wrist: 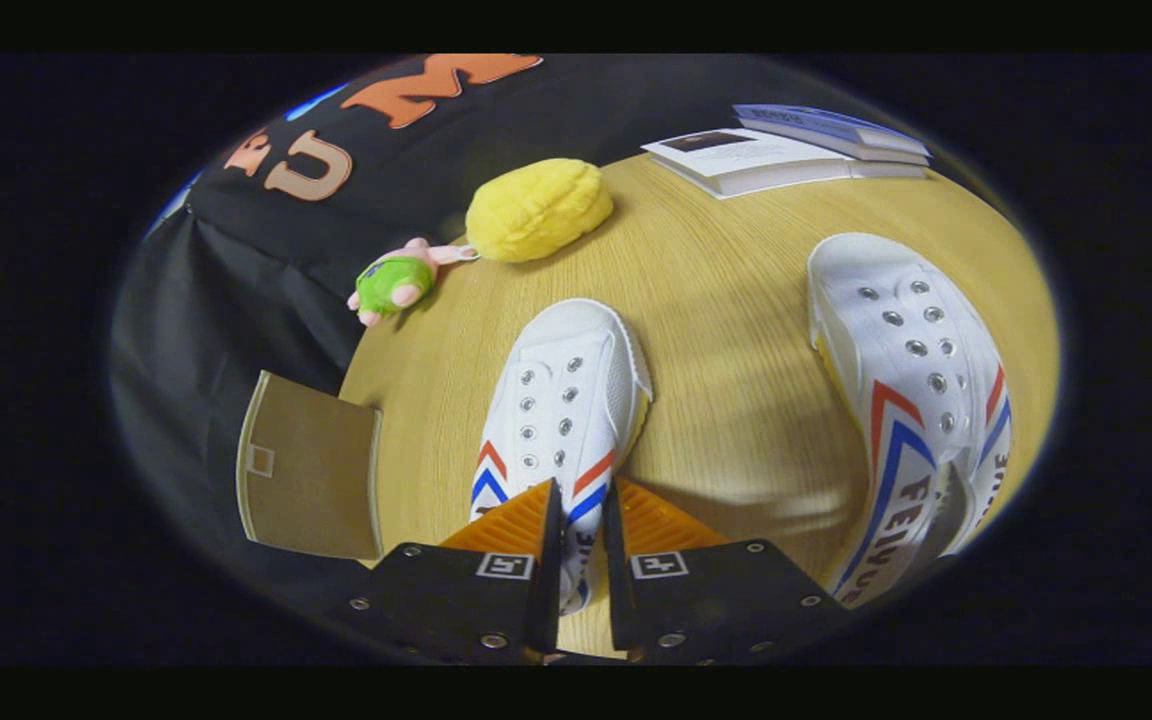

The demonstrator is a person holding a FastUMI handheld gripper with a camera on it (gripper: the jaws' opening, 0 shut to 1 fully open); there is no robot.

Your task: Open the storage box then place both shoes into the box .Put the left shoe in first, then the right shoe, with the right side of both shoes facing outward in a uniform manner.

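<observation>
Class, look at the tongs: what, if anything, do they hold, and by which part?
The tongs are shut on the nearer shoe, gripping its heel-end collar between both fingers.

Tongs (583, 500) nearly closed, fingers close together

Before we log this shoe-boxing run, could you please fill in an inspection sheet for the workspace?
Surface: round wooden table, bare between the shoes.
Job's things: near shoe upright, heel between the fingers; second shoe tilted on its side, apart from the first; brown box flap at the table's edge.
Clutter: yellow plush, green and pink plush toy, stacked books beyond the shoes.
Gripper: gripper closed narrowly on the near shoe's heel.
Cables: nothing seen.
Surroundings: black cloth wall behind the table.
</observation>
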